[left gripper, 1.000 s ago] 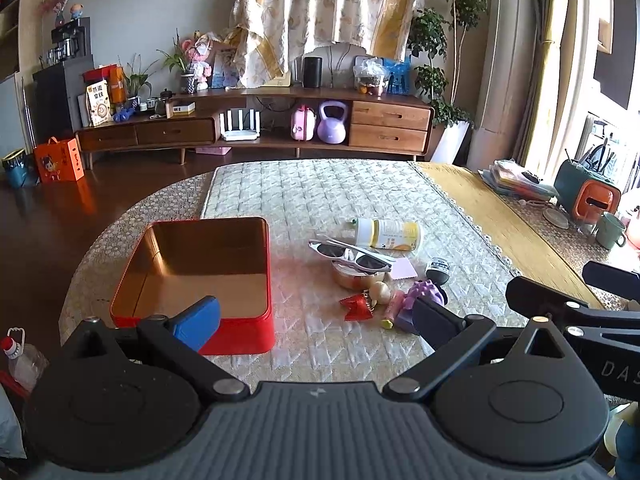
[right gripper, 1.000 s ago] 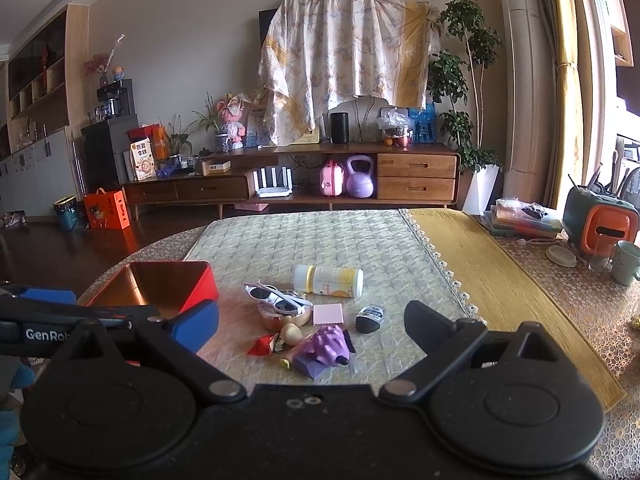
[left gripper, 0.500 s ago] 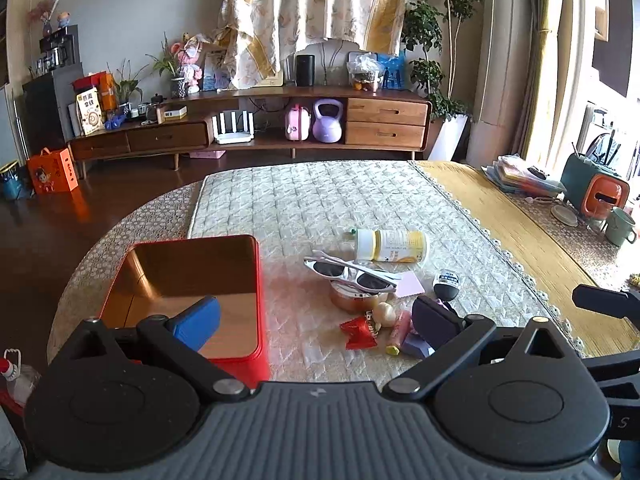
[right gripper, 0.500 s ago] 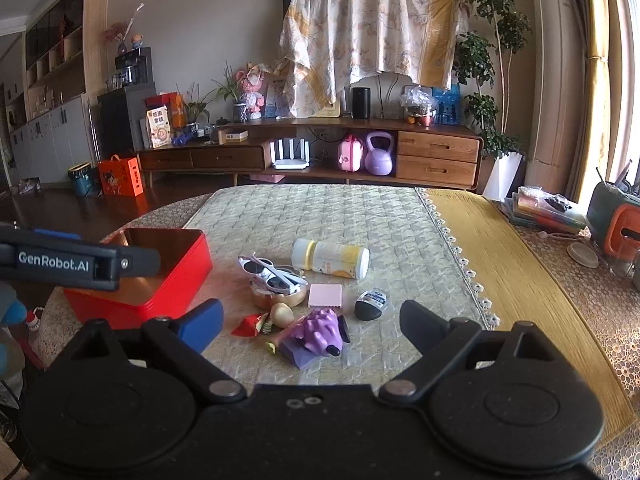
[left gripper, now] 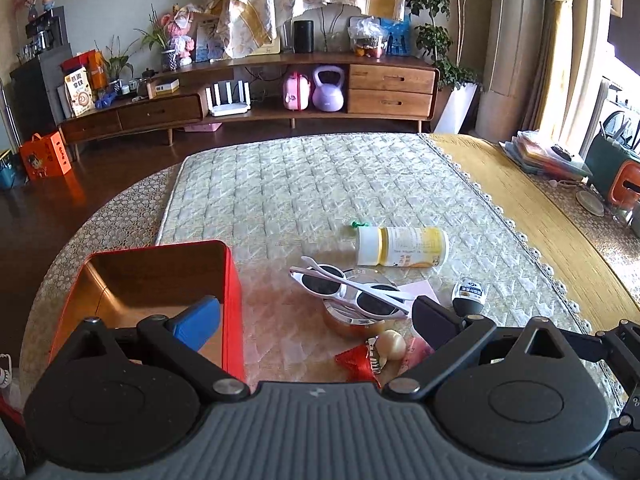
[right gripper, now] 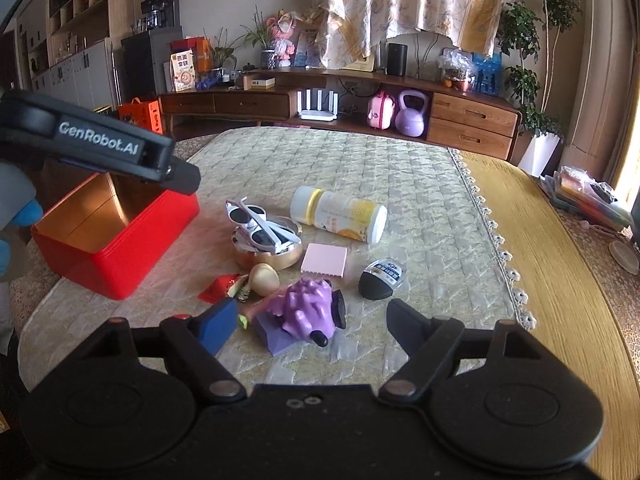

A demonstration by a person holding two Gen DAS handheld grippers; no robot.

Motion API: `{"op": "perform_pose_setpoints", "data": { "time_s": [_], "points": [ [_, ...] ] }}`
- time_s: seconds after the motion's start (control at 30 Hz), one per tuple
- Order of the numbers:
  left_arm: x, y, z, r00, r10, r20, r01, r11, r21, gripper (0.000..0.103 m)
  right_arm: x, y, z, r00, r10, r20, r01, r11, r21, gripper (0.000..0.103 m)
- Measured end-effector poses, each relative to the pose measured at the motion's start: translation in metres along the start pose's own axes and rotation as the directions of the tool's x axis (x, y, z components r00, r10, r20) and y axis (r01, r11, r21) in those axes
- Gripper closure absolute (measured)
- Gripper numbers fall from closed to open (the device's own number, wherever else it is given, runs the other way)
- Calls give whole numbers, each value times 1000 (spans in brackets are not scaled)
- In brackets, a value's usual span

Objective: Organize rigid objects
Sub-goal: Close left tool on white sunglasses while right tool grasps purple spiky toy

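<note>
An open red tin (left gripper: 234, 304) (right gripper: 120, 252) with a gold inside stands at the left of the quilted mat. To its right lie white sunglasses (left gripper: 348, 290) (right gripper: 260, 226) on a gold round tin (right gripper: 268, 254), a white and yellow bottle (left gripper: 402, 246) (right gripper: 340, 214), a pink pad (right gripper: 324, 260), a black egg-shaped item (right gripper: 380, 278), a red wrapper (right gripper: 218, 286) and a purple toy (right gripper: 308, 310). My left gripper (left gripper: 316, 320) is open above the tin's right wall. My right gripper (right gripper: 310, 328) is open just before the purple toy.
The round table's wooden edge (right gripper: 560, 280) runs along the right, with stacked folders (left gripper: 540, 156) and an orange and green appliance (left gripper: 620, 176) there. A low wooden sideboard (left gripper: 248, 96) stands behind. The left gripper's arm (right gripper: 100, 148) crosses the right wrist view at the left.
Both grippers have moved forward and down toward the table. The objects look larger and nearer. Both stay open and empty.
</note>
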State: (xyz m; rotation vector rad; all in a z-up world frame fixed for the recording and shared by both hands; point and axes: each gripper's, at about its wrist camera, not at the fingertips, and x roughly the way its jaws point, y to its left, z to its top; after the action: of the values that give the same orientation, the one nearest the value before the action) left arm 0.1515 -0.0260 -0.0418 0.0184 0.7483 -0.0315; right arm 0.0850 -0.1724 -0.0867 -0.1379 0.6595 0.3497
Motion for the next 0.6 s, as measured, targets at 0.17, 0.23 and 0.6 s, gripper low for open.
{"op": "perform_pose_setpoints", "data": {
  "time_s": [0.17, 0.23, 0.6],
  "points": [
    [30, -8, 11, 998, -3, -55, 3, 1000, 1, 0, 17, 0, 3, 1000, 13, -27, -14, 999, -51, 23],
    [43, -9, 15, 997, 6, -81, -7, 1000, -6, 0, 24, 1, 3, 999, 18, -35, -20, 997, -73, 24],
    [95, -17, 27, 979, 72, -192, -73, 997, 4, 8, 52, -5, 8, 997, 38, -67, -46, 993, -111, 28]
  ]
}}
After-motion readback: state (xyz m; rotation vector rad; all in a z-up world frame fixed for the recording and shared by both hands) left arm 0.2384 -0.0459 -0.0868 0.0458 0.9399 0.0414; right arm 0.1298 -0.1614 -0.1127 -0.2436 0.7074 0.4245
